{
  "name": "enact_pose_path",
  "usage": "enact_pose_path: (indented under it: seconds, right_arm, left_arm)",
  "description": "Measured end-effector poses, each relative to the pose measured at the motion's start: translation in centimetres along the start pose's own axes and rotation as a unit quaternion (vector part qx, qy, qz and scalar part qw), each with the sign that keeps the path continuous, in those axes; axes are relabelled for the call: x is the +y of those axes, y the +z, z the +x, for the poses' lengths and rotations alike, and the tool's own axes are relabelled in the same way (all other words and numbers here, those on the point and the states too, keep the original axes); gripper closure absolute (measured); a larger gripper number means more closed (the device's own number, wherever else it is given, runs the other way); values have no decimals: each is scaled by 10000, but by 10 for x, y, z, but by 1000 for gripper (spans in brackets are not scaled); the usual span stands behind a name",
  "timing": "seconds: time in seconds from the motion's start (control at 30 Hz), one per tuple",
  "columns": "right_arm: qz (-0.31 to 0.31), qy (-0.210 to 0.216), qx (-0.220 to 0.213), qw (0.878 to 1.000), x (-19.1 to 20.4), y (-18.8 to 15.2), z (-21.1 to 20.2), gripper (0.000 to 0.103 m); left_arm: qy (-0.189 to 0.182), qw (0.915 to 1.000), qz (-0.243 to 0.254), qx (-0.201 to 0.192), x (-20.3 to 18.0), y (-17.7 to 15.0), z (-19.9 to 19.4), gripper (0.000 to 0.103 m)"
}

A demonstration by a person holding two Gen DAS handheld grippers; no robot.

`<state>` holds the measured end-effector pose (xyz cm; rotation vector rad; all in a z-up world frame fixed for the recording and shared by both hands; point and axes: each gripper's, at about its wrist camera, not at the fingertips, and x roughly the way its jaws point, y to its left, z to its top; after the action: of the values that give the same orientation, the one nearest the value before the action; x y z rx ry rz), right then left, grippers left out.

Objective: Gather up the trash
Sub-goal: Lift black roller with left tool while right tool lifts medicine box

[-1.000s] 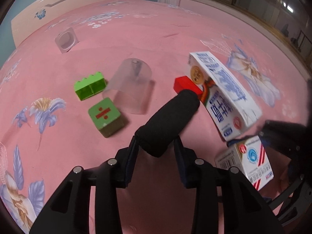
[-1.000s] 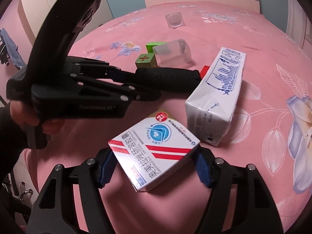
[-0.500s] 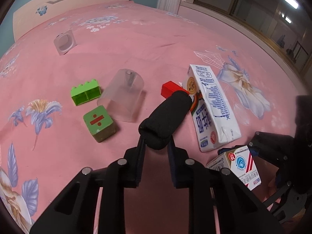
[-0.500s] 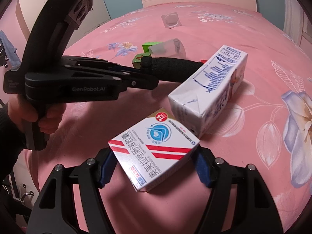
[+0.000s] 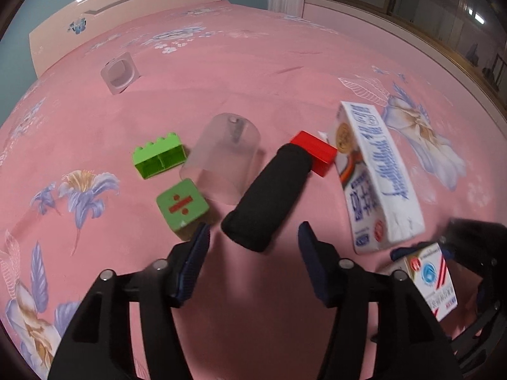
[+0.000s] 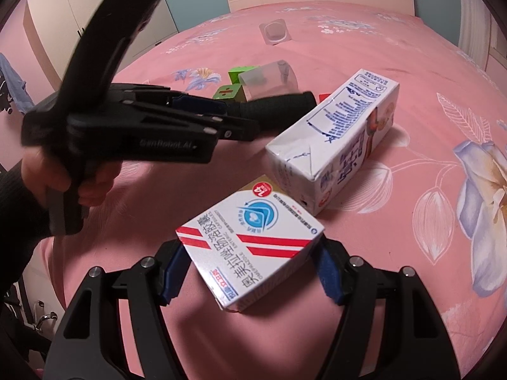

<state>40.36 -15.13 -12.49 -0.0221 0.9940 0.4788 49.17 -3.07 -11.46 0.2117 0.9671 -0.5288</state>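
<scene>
My left gripper (image 5: 253, 232) hovers over the pink bed, and its jaws are opening. The near end of a black foam tube (image 5: 269, 193) lies between the fingertips, and the pads do not touch it. To its right a white and blue milk carton (image 5: 377, 171) lies on its side. My right gripper (image 6: 250, 253) is shut on a white medicine box (image 6: 250, 240) with red stripes, its pads pressing both sides. The same carton (image 6: 336, 139) lies just beyond the box. A hand holds the left gripper (image 6: 202, 117) at the left of the right wrist view.
A red block (image 5: 313, 152) touches the tube's far end. A clear plastic cup (image 5: 225, 158), a green brick (image 5: 158, 158) and a green cube (image 5: 182, 205) lie to the left. A clear lid (image 5: 120, 71) lies farther back near the headboard (image 5: 126, 3).
The left jaws squeezed the black tube, then spread and let it go; it now lies on the bed. The milk carton has swung round. The right gripper and its box have not moved.
</scene>
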Motion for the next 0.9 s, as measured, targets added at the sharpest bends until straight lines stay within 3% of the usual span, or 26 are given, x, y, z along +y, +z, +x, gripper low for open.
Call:
enact_pose_path:
  seconds: [0.17, 0.27, 0.47, 0.67, 0.9]
  right_arm:
    - [2, 17, 18, 10000, -1, -1, 2, 34]
    - [22, 31, 14, 10000, -2, -2, 1, 34]
    - [-5, -18, 18, 10000, 1, -1, -5, 34]
    - [-48, -68, -82, 9999, 11, -3, -30, 34]
    - [-215, -222, -368, 9988, 35, -4, -90, 34]
  left_arm:
    - [-119, 9995, 263, 106, -6, 12, 19, 43]
    - [-309, 9989, 292, 190, -11, 20, 32, 56]
    - [-348, 9990, 246, 154, -22, 11, 20, 64]
    - [-183, 9998, 28, 10, -23, -3, -26, 64]
    - [233, 9993, -167, -255, -38, -14, -105, 64]
